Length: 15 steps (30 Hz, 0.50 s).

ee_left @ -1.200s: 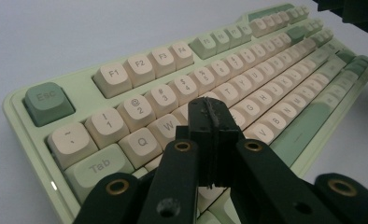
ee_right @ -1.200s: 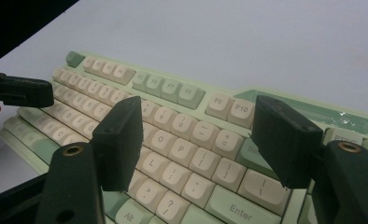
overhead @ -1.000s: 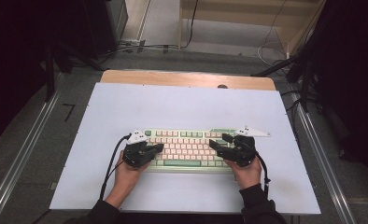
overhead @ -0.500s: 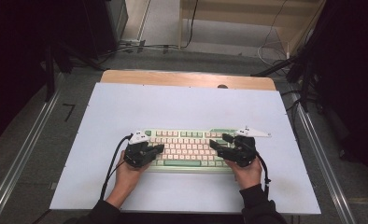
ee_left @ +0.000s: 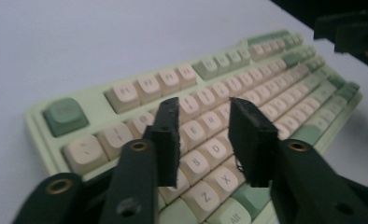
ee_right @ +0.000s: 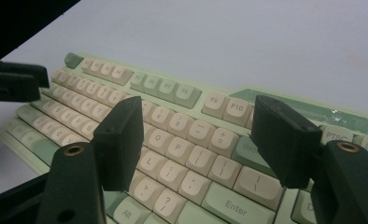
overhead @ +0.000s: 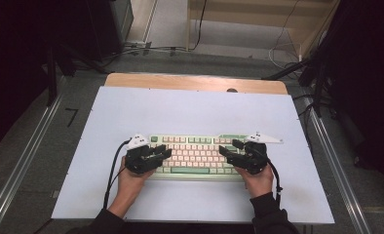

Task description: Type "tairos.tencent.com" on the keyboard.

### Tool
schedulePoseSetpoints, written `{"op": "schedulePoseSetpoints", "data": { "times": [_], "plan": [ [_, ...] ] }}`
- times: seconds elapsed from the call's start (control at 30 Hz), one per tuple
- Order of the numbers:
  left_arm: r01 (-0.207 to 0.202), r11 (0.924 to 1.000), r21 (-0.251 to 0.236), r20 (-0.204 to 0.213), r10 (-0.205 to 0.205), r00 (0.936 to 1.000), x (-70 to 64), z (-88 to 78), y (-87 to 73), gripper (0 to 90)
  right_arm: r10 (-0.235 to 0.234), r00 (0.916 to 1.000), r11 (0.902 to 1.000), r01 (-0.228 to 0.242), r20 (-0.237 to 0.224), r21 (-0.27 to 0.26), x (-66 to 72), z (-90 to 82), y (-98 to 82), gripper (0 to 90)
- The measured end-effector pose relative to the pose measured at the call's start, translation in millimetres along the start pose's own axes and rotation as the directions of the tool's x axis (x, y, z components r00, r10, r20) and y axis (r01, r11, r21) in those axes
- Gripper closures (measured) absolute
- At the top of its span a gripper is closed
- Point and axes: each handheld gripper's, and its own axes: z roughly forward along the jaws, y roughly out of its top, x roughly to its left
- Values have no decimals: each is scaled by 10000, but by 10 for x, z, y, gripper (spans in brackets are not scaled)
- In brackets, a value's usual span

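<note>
the mechanical keyboard (overhead: 195,155) lies near the front of the white counter (overhead: 190,109). the left gripper (ee_left: 203,135) hovers over its left keys, jaws just opened, nothing between them. the right gripper (ee_right: 198,140) hangs over the right keys, jaws wide and empty. a spread jaw could strike two keys at once or push the board askew.

A pale blue sheet (overhead: 190,109) covers the wooden desk (overhead: 195,82). Grey floor (overhead: 219,61) with loose cables (overhead: 146,48) lies beyond. Dark curtains (overhead: 34,44) flank both sides.
</note>
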Motion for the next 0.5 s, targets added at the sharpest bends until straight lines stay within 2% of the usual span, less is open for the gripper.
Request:
{"op": "schedulePoseSetpoints", "data": {
  "times": [0.03,0.1,0.13,0.23,0.37,0.5],
  "plan": [
    [68,9998,-178,-175,-71,9998,17,-21,4,516,-14,10000,10000,14,-7,-13,1,-2,0,327],
    [143,9990,-424,-588,-168,9981,54,-53,9,497,-16,10000,10000,16,-16,-29,3,-3,0,327],
    [177,9986,-507,-796,-217,9966,72,-65,13,450,-7,10000,10000,7,-26,-30,0,-4,1,327],
    [362,9966,-740,-1318,-457,9902,117,-100,17,404,-20,10000,10000,20,-21,-31,-5,-5,2,327],
    [539,9934,-1012,-1621,-699,9843,186,-155,25,370,-41,10000,10000,41,-20,-57,-5,-6,5,327],
    [723,9907,-1150,-1715,-915,9809,233,-165,31,371,-43,10000,10000,43,-23,-21,-11,-1,-3,326]
  ]
}}
